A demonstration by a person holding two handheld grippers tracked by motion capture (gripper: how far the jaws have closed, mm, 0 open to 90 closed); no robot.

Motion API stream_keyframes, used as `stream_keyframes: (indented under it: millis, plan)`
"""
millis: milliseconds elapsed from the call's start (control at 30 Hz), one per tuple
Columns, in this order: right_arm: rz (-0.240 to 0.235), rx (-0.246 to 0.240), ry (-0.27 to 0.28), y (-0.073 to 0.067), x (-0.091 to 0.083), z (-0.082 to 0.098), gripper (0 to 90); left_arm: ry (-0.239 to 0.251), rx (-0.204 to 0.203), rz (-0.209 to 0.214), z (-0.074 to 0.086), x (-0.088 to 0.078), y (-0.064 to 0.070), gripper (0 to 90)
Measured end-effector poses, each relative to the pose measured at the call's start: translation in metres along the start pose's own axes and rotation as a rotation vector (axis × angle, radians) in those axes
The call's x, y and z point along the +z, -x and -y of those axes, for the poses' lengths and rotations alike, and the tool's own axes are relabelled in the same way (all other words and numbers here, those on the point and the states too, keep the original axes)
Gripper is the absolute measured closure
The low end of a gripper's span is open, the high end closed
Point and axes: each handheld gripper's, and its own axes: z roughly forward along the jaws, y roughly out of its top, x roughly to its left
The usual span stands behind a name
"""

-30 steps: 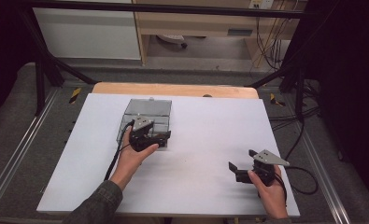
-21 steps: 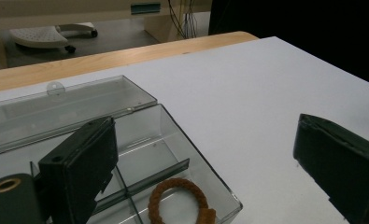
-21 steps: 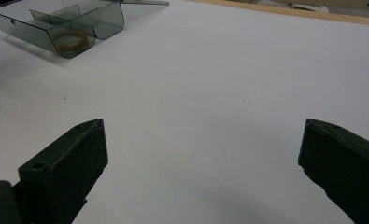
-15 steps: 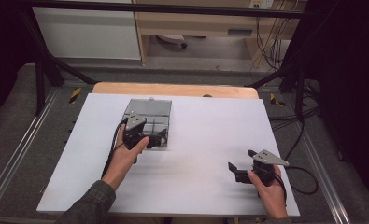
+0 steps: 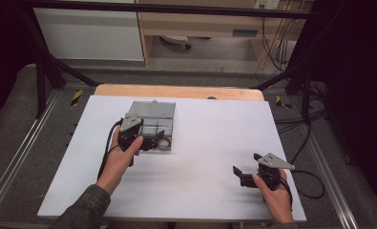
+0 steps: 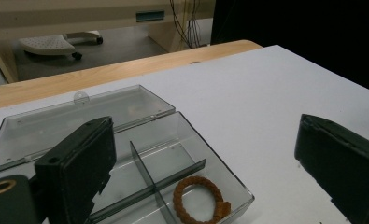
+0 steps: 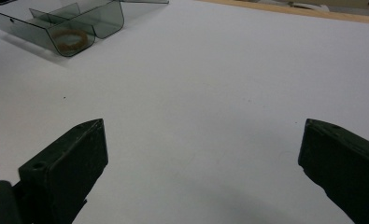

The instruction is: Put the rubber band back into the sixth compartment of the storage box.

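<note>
left tool [image 5: 153,139] sits over the near end of the clear compartment box [image 5: 153,119], jaws spread wide with nothing between them; they've just been opening. from the left gripper view the two black jaws straddle the box's near-right area, one jaw above the tray's left part, the other out over bare desk [image 6: 266,93] to the right of the box. the braided brown ring [image 6: 200,198] lies flat in the near corner compartment, released, touching no jaw. box tray is split by a long divider and a cross divider; the ring's compartment is the one at the corner closest to the left tool. the box lid [image 6: 79,116] is swung fully back and lies flat on the desk behind the tray, small round tab on its far edge. in the high view the box is left of centre toward the far side of the white desk, and the left hand [image 5: 121,160] grips its tool from the near side, cable trailing down along the wrist. right tool [image 5: 246,175] is well apart from the box, near the front right of the desk, jaws also released and empty, pointing left across bare white surface. right gripper view shows the box and ring far off at the top left. right hand [image 5: 274,195] holds that tool low near the desk edge.
</note>
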Motion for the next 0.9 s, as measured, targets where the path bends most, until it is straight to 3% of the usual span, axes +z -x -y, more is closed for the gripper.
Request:
stream_keyframes:
  millis: [900]
  plan:
    - [0.002,-0.003,-0.005,-0.001,0.0,0.0,1.8,0.05,-0.031,-0.043,-0.001,-0.055,-0.039,5.4]
